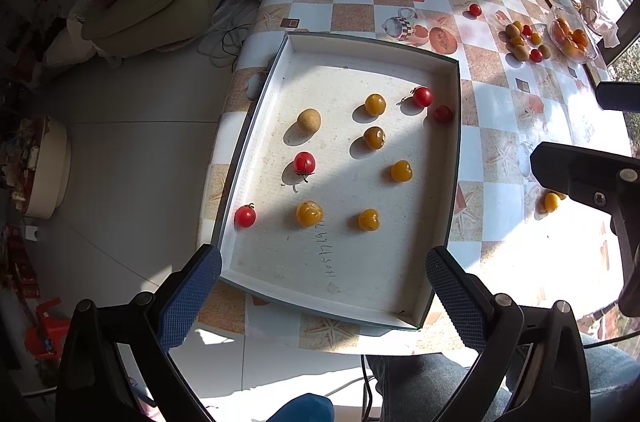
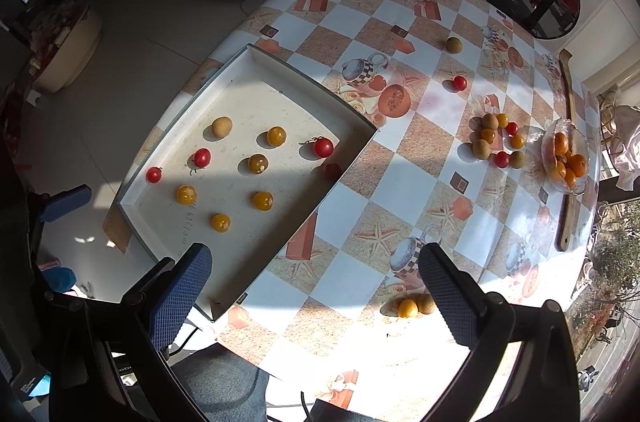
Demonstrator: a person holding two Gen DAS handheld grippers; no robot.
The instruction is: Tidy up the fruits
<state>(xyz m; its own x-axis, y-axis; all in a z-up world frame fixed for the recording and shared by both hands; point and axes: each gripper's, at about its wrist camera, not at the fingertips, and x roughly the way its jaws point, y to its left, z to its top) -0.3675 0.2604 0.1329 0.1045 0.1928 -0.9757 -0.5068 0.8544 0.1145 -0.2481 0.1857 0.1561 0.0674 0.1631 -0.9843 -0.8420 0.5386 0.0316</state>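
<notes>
A shallow white tray lies on the checkered table and holds several small fruits: red cherry tomatoes, yellow tomatoes and one tan round fruit. My left gripper is open and empty above the tray's near edge. My right gripper is open and empty above the table beside the tray. A yellow fruit and a tan fruit lie loose near its right finger.
A pile of mixed fruits lies farther right, next to a glass bowl of oranges. A lone red tomato and a tan fruit lie farther back. A wooden stick lies along the table's right edge.
</notes>
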